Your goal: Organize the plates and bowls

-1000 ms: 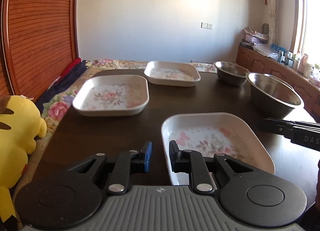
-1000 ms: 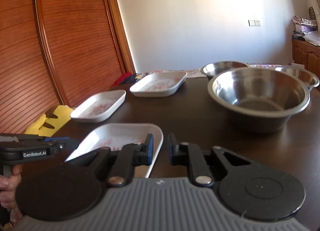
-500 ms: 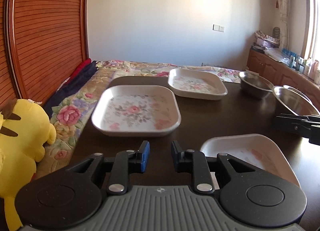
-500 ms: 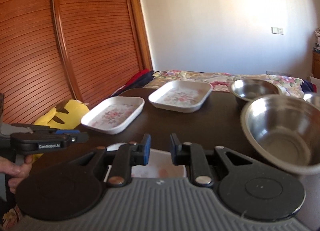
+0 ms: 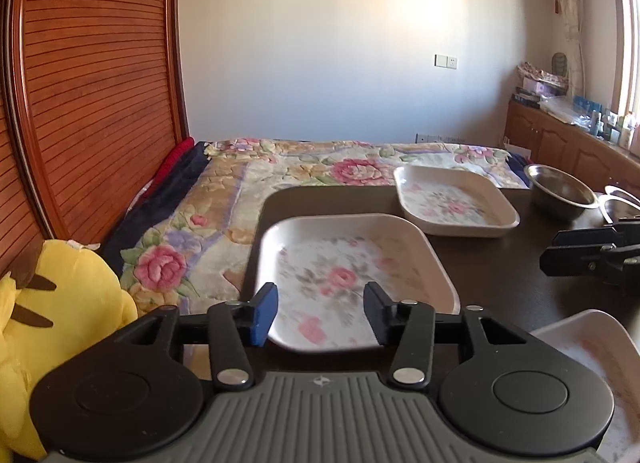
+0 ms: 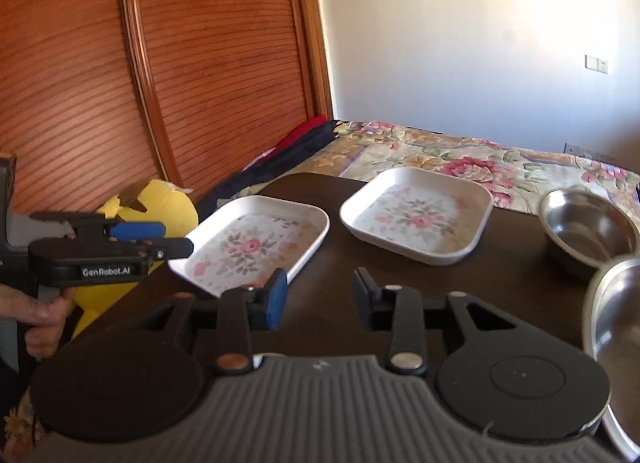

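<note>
Fingers [image 5: 265, 313] apart; three plates [image 5: 352, 275]; two bowls [image 6: 588, 231]

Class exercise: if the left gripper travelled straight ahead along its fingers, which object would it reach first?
Most likely the nearest floral plate: the open left gripper frames its near rim. Whether it is level with the rim or slightly above is unclear.

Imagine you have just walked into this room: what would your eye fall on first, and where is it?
Probably the white floral plates, side by side on the dark table, with the open left gripper poised at the nearer one. Next, the bright yellow plush toy at the table's left against the slatted wooden doors. Shiny steel bowls sit at the right.
</note>
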A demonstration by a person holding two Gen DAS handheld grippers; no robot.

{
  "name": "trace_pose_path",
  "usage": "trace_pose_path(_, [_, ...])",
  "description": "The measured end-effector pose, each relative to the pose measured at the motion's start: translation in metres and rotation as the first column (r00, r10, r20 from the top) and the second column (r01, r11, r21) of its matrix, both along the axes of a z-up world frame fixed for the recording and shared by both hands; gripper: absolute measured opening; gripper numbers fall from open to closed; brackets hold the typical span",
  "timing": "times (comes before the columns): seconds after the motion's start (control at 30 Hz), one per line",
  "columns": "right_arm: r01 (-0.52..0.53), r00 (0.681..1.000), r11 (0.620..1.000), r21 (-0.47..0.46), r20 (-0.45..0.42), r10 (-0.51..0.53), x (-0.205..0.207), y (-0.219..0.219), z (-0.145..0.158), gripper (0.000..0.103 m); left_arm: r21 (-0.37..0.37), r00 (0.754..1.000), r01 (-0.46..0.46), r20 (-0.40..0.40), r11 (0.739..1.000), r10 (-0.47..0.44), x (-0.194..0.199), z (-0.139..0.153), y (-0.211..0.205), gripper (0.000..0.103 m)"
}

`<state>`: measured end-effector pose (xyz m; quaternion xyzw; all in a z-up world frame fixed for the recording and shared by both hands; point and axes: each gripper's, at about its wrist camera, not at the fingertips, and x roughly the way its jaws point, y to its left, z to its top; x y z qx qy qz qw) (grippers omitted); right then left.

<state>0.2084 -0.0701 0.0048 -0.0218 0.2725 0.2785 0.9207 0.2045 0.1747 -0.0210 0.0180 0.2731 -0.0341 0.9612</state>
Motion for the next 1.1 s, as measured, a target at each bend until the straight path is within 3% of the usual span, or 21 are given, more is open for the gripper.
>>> trace_pose_path(0.43, [-0.047,0.993,0.998,-0.038,-0.115,0.042,0.050,0.043,-0.007,0.039,-0.044,1.000,-0.020,-0.019,0.999,0.019,0.040,-0.012,0.038,0.051])
trace_pose_path(0.7, [-0.048,0.983,0.997,-0.063,-0.182,0.035,0.069,0.056,-0.019,0.038,-0.057,0.999,-0.015,-0.041,0.998,0.013,0.054,-0.021,0.044,0.034])
trace_pose_path(0.9, [-0.046,0.979,0.996,-0.075,-0.202,0.030,0.075,0.058,-0.023,0.036,-0.065,0.999,-0.010,-0.049,0.998,0.007,0.058,-0.025,0.044,0.031])
trace_pose_path(1.1, [-0.053,0.974,0.996,-0.066,-0.223,0.037,0.080,0.061,-0.025,0.027,-0.068,0.998,-0.008,-0.062,0.998,0.003,0.059,-0.029,0.045,0.026])
